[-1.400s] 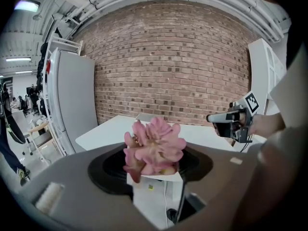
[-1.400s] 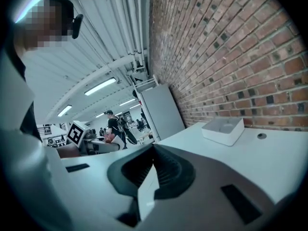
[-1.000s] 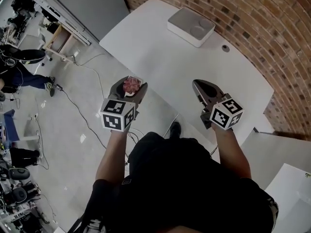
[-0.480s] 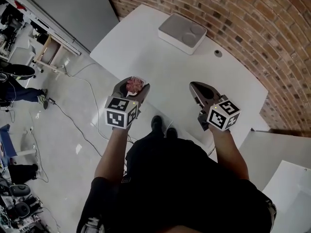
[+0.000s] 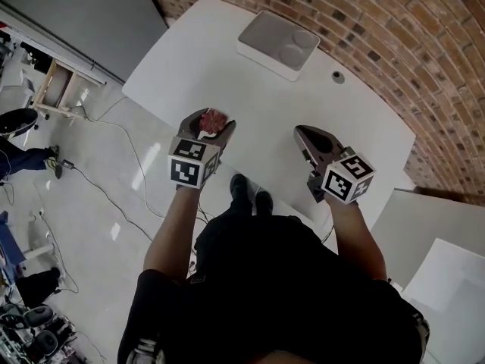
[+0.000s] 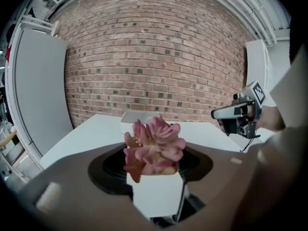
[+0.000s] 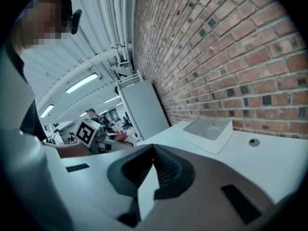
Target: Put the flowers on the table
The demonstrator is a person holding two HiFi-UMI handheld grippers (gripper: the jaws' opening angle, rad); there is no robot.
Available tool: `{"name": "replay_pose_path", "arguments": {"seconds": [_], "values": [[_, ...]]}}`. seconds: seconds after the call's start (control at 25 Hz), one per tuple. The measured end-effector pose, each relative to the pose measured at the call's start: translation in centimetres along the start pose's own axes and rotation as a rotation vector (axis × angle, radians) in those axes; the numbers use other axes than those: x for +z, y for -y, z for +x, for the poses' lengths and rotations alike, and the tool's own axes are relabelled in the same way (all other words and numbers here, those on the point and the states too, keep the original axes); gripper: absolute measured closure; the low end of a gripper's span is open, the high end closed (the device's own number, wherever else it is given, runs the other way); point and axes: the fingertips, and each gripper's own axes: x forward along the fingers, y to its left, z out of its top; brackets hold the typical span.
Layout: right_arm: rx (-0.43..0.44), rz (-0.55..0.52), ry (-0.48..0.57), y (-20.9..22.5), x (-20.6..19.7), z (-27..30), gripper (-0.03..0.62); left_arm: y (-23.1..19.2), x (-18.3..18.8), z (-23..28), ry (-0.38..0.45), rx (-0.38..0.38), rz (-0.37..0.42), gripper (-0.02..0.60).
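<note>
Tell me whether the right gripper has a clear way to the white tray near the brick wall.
Probably yes: only bare table lies between the right gripper and the white tray, and its jaws hold nothing. Arm length may limit it.

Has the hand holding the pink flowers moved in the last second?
Yes. The left gripper carried the flowers from the table's edge inward over it.
</note>
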Motion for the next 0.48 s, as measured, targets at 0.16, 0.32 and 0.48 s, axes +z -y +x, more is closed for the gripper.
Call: {"name": "replay_pose_path", "arguments": {"seconds": [0.16,0.32,0.48], "values": [[-0.032,0.024,-0.022,1.4,-0.8,0.6,0.588,-1.0,-1.0,2.7,-0.033,-0.023,-0.008,0.314],[-0.058,0.049,-0.045,2.0,-1.9,0.7,0.588,-1.4,-2.8,5.2,-0.083,-0.052,-0.02,0.314],[-0.073,0.068,-0.06,2.9,-2.8,1.1,0.588,-2.0,-4.5,7.8,-0.128,-0.067,-0.008,0.314]]}}
